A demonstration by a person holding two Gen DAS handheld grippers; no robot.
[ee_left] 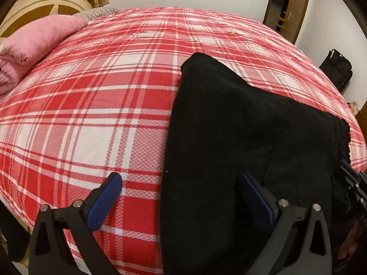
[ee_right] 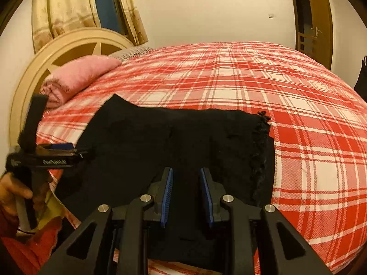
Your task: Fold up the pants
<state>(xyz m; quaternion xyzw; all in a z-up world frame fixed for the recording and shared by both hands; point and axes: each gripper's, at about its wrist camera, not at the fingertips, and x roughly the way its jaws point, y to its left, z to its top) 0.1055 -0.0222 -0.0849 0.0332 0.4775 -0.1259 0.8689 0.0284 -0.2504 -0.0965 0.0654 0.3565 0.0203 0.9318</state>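
on the near right part of the bed [ee_left: 96, 96] lies one pair of black pants [ee_left: 229, 123], long axis running left to right in my right view, frayed edge to the right. two grippers: my left gripper [ee_left: 181, 197] spread wide astride the cloth's left edge, my right gripper [ee_right: 186, 190] narrowed with black cloth between the pads; clamped or not, i can't tell. one pink pillow [ee_right: 78, 78] far left, curtains [ee_right: 66, 6] and a door [ee_right: 314, 16] beyond.
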